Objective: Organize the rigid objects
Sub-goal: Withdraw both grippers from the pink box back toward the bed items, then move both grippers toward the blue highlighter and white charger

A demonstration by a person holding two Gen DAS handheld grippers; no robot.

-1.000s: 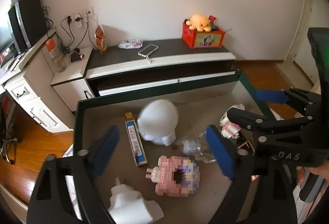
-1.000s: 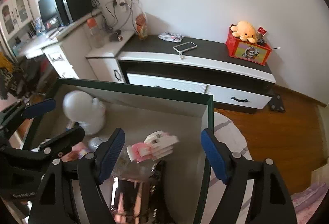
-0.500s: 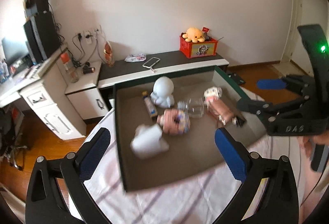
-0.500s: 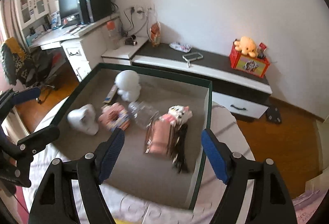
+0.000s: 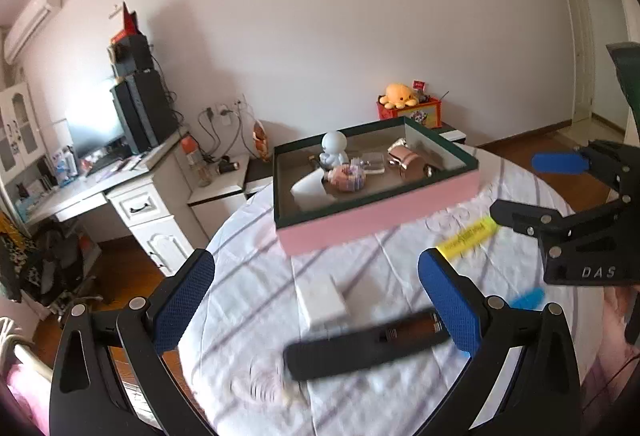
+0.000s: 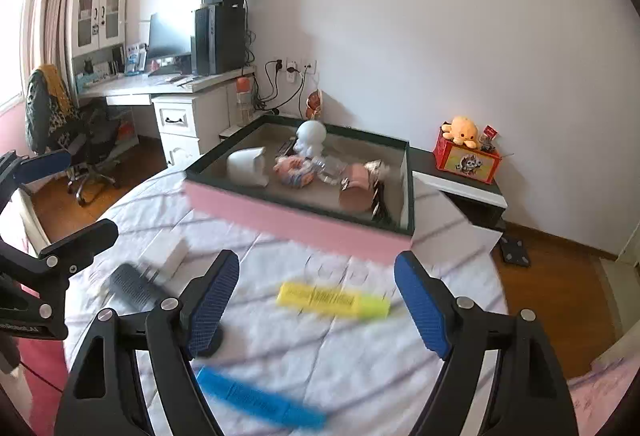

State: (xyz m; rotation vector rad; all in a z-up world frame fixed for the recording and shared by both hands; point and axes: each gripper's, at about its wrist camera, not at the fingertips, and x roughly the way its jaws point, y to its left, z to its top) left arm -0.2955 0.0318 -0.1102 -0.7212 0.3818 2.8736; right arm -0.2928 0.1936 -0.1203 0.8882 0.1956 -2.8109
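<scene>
A pink box (image 5: 380, 214) with a dark green rim sits on the white quilted bed; it also shows in the right wrist view (image 6: 296, 220). Inside it lie a white figurine (image 5: 334, 148), a pink block toy (image 5: 348, 178) and other small items. In front of the box lie a yellow highlighter (image 6: 332, 300), a blue highlighter (image 6: 260, 402), a white charger (image 5: 320, 302) and a black comb (image 5: 360, 350). My left gripper (image 5: 316, 304) is open and empty above the charger and comb. My right gripper (image 6: 316, 300) is open and empty above the yellow highlighter.
A low dark-topped cabinet (image 6: 460, 192) with a red box and an orange plush (image 6: 464, 132) stands behind the bed. A white desk (image 6: 176, 92) with a monitor and computer tower is at the left, with a chair (image 6: 80, 140) beside it.
Both grippers have pulled back and up from inside the box. The box now lies farther away, and the highlighters, charger and comb on the bed have come into view.
</scene>
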